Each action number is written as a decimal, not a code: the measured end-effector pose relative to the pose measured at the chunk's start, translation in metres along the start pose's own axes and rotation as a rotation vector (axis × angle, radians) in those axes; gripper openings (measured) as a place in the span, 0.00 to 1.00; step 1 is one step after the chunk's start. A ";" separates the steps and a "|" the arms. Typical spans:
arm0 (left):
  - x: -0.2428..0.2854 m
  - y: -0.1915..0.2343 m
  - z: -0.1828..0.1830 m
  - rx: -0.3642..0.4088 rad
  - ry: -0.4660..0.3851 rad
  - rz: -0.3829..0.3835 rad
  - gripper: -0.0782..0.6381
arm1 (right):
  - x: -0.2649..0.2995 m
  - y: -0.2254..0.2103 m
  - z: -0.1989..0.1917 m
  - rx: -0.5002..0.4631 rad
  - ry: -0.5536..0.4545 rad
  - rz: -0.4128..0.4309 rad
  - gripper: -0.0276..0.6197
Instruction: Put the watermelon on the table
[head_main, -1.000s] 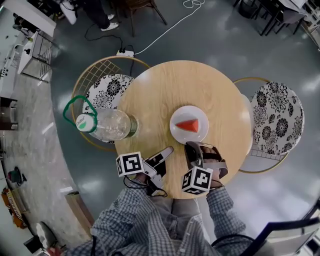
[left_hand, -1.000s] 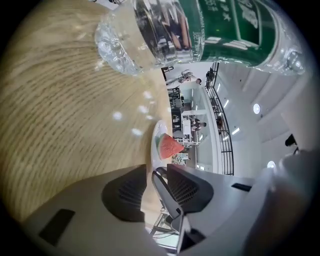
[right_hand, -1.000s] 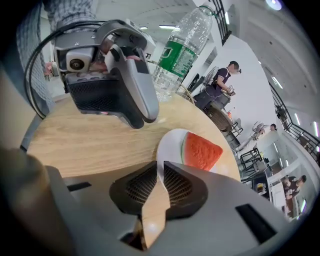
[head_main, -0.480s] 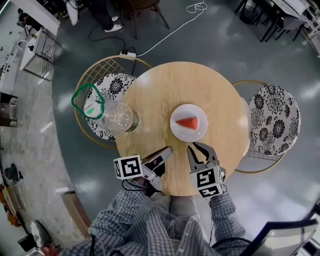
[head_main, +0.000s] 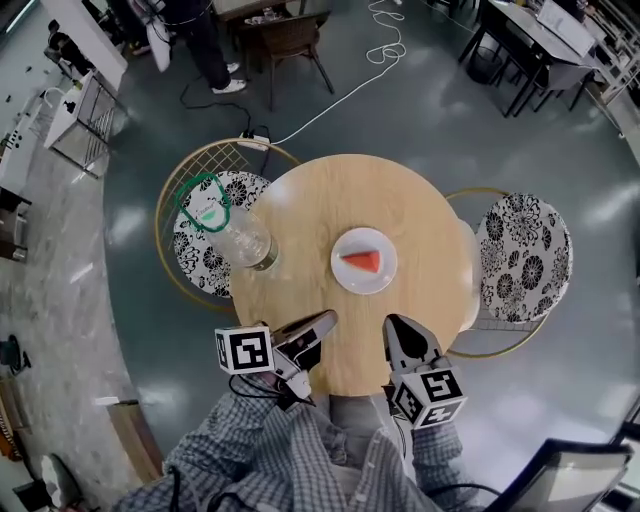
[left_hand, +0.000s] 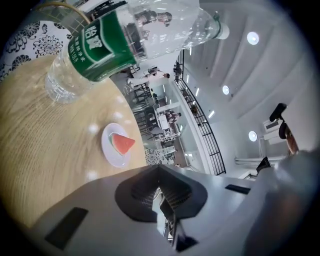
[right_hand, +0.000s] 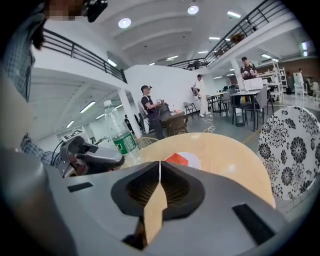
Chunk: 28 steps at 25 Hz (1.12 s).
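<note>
A red watermelon wedge (head_main: 361, 261) lies on a small white plate (head_main: 345, 277) near the middle of the round wooden table (head_main: 340, 190). Both grippers hover over the table's near edge, short of the plate. My left gripper (head_main: 331, 317) points right toward the plate; its jaws have just been closing and now meet with nothing between them (left_hand: 159, 167). My right gripper (head_main: 393, 322) points at the plate and its jaw tips touch, empty (right_hand: 160, 164). The left gripper view shows the wedge (left_hand: 121, 143) ahead, and the right gripper view shows the wedge (right_hand: 176, 159) just above the jaws.
A clear plastic bottle (head_main: 243, 238) with a green label and strap stands at the table's left edge, close in the left gripper view as the bottle (left_hand: 100, 45). Floral-cushioned chairs flank the table, a left chair (head_main: 200, 250) and a right chair (head_main: 520, 255). A cable (head_main: 330, 95) lies on the floor beyond.
Both grippers have drawn back from the plate toward me and risen. The right gripper has rolled and its wide-spread fingers have come together. The wedge and plate have not moved.
</note>
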<state>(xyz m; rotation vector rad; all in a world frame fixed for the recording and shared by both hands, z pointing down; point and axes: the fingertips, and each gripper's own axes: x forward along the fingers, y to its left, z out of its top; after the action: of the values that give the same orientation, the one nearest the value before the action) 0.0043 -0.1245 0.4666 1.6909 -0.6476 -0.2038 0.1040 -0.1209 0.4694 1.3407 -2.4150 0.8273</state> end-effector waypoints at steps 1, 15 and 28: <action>-0.002 -0.007 0.000 0.016 0.003 -0.008 0.12 | -0.004 0.002 0.003 0.025 -0.012 0.003 0.07; -0.019 -0.080 0.006 0.168 -0.029 -0.110 0.12 | -0.050 0.024 0.044 0.159 -0.178 0.043 0.06; -0.010 -0.084 -0.005 0.155 0.005 -0.145 0.12 | -0.048 0.027 0.053 0.173 -0.220 0.067 0.06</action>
<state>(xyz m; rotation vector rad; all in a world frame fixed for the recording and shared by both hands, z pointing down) 0.0236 -0.1076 0.3859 1.8890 -0.5487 -0.2575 0.1100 -0.1080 0.3943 1.4917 -2.6196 0.9718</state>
